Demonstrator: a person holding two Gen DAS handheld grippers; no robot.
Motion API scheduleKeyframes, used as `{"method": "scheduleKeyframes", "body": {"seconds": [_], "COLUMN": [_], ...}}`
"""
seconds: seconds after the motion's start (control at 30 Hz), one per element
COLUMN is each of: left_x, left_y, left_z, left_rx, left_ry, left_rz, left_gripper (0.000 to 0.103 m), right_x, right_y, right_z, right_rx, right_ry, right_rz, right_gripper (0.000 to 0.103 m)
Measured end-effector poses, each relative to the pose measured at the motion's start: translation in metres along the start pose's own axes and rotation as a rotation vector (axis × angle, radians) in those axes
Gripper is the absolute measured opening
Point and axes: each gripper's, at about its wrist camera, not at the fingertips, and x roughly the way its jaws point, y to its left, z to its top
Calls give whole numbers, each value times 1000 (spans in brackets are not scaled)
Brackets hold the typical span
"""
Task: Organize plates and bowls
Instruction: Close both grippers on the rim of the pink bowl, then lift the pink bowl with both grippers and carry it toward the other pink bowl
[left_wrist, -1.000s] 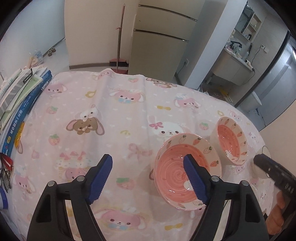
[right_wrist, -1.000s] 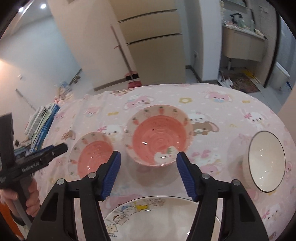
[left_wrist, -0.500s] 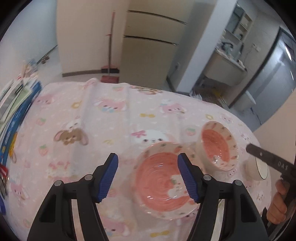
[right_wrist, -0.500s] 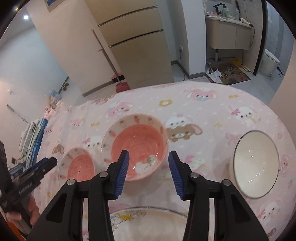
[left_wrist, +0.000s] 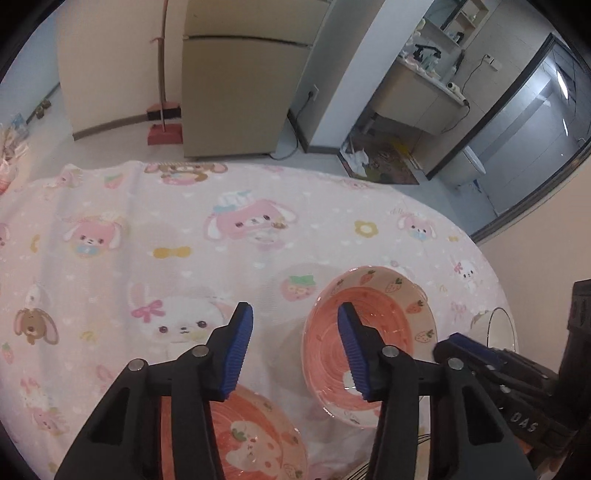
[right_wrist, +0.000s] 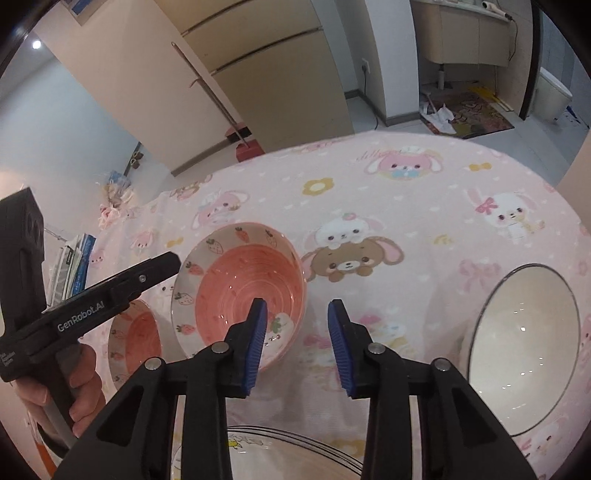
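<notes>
Both grippers closing — bowl unheld

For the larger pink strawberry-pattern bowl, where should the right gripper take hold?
Probably the near rim of the larger pink ceramic bowl, approached from above. It sits upright with thin flared walls. The right gripper has just been closing, one pad over the basin, one outside the wall, not yet pressing.

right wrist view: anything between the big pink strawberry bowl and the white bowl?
No dish. In the right wrist view only the cartoon tablecloth lies between the pink strawberry bowl and the white bowl.
</notes>
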Motion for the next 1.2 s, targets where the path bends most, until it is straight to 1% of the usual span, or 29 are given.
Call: {"method": "scheduleKeyframes", "body": {"seconds": [0.07, 0.1, 0.17, 0.23, 0.33, 0.47, 0.53, 0.57, 0.63, 0.67, 0.77, 0.83, 0.87, 0.9, 0.93, 0.97, 1.03, 1.17, 1.2], "left_x": [4, 6, 10, 17, 26, 28, 29, 30, 38, 44, 48, 48, 45, 43, 38, 34, 25, 11, 5], "left_y": [1, 1, 1, 2, 5, 2, -2, -5, -8, -10, -15, -15, -16, -18, -22, -26, -36, -39, -41], "left_z": [-3, -3, -4, -3, -4, -5, -4, -3, -2, -2, -2, -3, -4, -4, -5, -7, -9, -9, -9], "left_rx": [-9, -8, -5, -6, -12, 7, 22, 34, 38, 42, 81, 79, 67, 65, 75, 95, 140, 122, 126], "left_ry": [0, 2, 18, 51, 77, 66, 63, 63, 93, 108, 109, 112, 113, 111, 102, 86, 53, 33, 23], "left_rz": [-29, -26, -16, -7, -13, -31, -16, -10, -9, 5, 13, 11, -2, -10, -4, 20, 54, 29, 35], "left_gripper": [47, 47, 41, 40, 40, 40, 39, 30, 15, 14, 14, 12, 11, 10, 10, 10, 10, 9, 9], "right_x": [12, 16, 25, 28, 31, 37, 40, 41, 40, 40, 38, 38, 38, 37, 36, 34, 27, 9, 5], "right_y": [-1, -3, -6, -7, -6, -10, -13, -13, -11, -10, -7, -7, -9, -12, -14, -15, -14, -14, -15], "right_z": [-1, -3, -4, -4, -5, -6, -5, -5, -5, -6, -7, -7, -6, -6, -7, -7, -6, -5, -5], "right_rx": [12, 26, 42, 43, 38, 77, 85, 87, 80, 75, 58, 48, 57, 69, 81, 86, 88, 93, 97], "right_ry": [30, 41, 64, 62, 62, 75, 80, 82, 78, 75, 67, 71, 73, 76, 79, 74, 58, 24, 18], "right_rz": [11, 19, 29, 38, 44, 60, 84, 92, 92, 84, 57, 52, 52, 46, 32, 25, 32, 36, 44], "right_gripper": [29, 29, 27, 26, 25, 21, 19, 18, 16, 16, 16, 15, 14, 12, 9, 9, 9, 9, 9]}}
